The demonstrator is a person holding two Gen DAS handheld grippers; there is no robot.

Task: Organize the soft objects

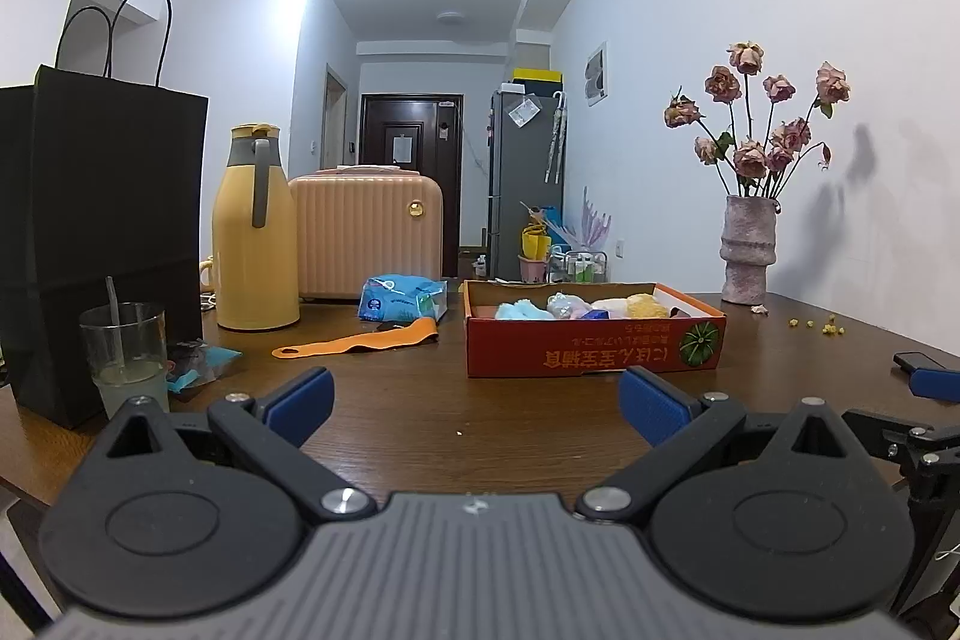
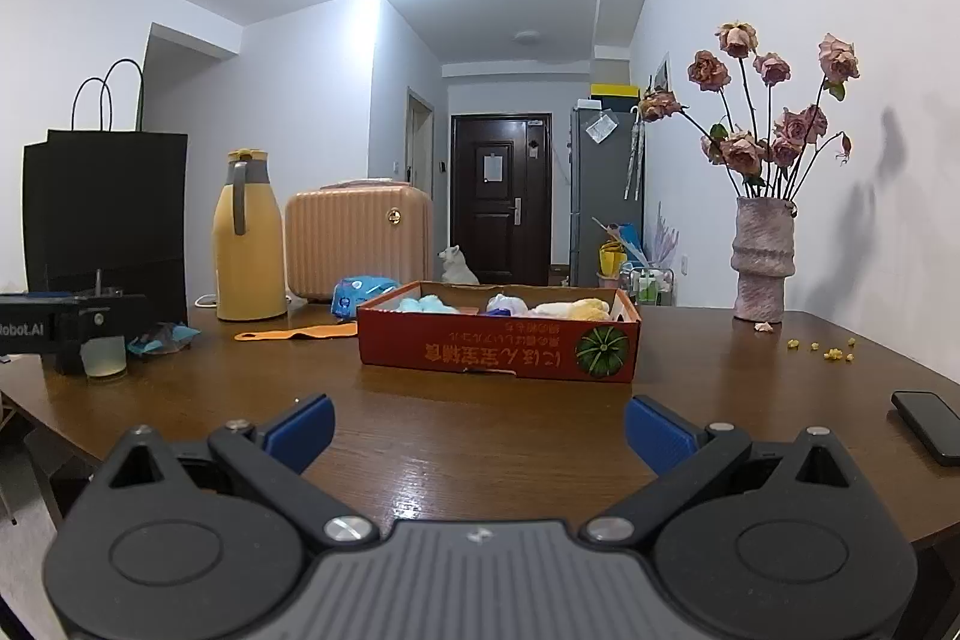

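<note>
A shallow red cardboard box [image 1: 591, 347] [image 2: 498, 349] sits on the brown table [image 1: 420, 400] [image 2: 480, 430]. It holds several soft items: a light blue plush [image 1: 523, 310] [image 2: 425, 305], a pale bundle [image 1: 564, 305] [image 2: 507, 305] and a yellow plush [image 1: 645, 306] [image 2: 591, 308]. My left gripper [image 1: 477, 403] hovers open over the table, in front of the box, with nothing between its blue pads. In the right wrist view my right gripper [image 2: 479, 430] also stands open and empty before the box.
On the left stand a black paper bag [image 1: 96, 220] [image 2: 108, 208], a yellow thermos [image 1: 255, 232] [image 2: 247, 238], a pink case [image 1: 366, 232] [image 2: 359, 238] and a plastic cup [image 1: 126, 358]. An orange strap [image 1: 360, 340] [image 2: 294, 334] and a blue packet [image 1: 402, 298] lie mid-table. A vase of dried roses [image 1: 750, 250] [image 2: 762, 262] and a phone [image 2: 930, 427] are on the right.
</note>
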